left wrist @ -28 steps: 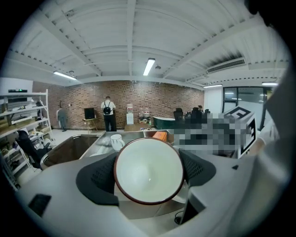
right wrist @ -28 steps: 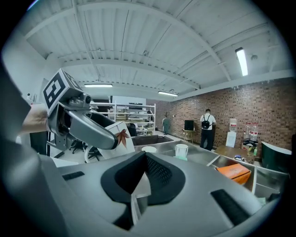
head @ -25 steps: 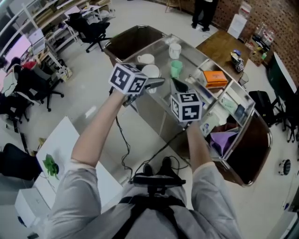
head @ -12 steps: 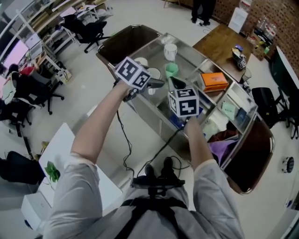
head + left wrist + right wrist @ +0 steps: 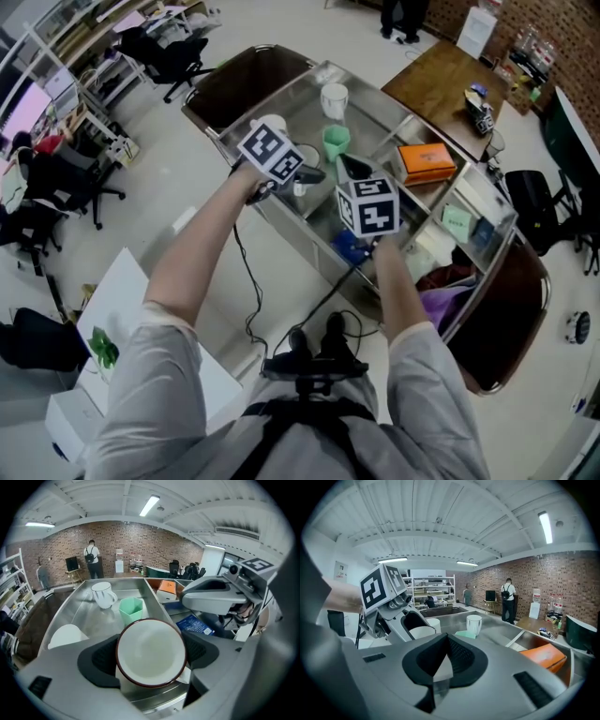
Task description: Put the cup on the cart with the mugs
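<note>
Over the steel cart's (image 5: pixel 79 613) near edge, short of the mugs (image 5: pixel 102 594), the left gripper's (image 5: pixel 150 658) fingers (image 5: pixel 101 660) clamp the cup (image 5: pixel 151 644), seemingly rigid, slick-glazed and chippable, across its wall, while the right gripper's (image 5: pixel 440 665) fingers sit closed and empty.

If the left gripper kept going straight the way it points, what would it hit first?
Most likely the green cup, standing on the cart right beyond the white cup in its jaws. The white mug stands farther back, to the left. Height is hard to judge.

The left gripper (image 5: pixel 300 176) has carried the cup (image 5: pixel 151 651) forward — over the cart (image 5: pixel 375 114).
</note>
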A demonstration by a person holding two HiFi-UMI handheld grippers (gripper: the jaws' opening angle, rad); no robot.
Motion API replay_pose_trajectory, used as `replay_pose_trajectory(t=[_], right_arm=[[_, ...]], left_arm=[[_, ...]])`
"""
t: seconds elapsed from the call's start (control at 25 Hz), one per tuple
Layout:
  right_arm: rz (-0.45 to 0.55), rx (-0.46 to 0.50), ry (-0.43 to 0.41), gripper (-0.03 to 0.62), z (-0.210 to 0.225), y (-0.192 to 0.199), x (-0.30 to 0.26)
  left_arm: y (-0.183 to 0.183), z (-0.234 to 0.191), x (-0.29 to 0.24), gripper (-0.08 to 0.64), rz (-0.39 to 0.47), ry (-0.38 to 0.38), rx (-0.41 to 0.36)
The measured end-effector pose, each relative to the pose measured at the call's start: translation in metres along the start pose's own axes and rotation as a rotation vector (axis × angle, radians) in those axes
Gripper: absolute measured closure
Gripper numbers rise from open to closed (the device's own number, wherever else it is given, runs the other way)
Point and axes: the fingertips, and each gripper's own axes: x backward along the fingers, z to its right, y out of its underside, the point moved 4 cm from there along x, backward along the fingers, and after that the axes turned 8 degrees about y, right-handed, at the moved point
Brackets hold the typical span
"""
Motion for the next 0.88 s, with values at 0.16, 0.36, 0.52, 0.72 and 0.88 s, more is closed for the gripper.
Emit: replay_pose_trajectory(t=[0.16,0.36,0.52,0.72,0.88], right_arm=[[-0.001,-0.002,-0.008,0.584,0.001,0.000,-0.001],[-0.001,0.001,-0.012,0.586,0.005,0.000,-0.002],[-0.004,-0.006,-0.021,0.584,0.006,0.002,-0.003],[-0.006,-0.014,-0.033,0.584,0.007,0.005,-0.006],[-0.011,-0.016,-0.038,0.586,0.008,0.008,-0.008]], left_arm=[[0.004,-0.003,-0.010,0.149,-0.024,0.009,0.005],[0.007,-0.008,-0.020,0.150,-0.026,0.012,0.007],[0.009,-0.009,-0.026,0.149,-0.019,0.017,0.016],[0.013,-0.011,-0.036,0.149,-0.043,0.027,0.021],[0.017,-0.014,-0.040,0.149,-0.049,0.026,0.023]])
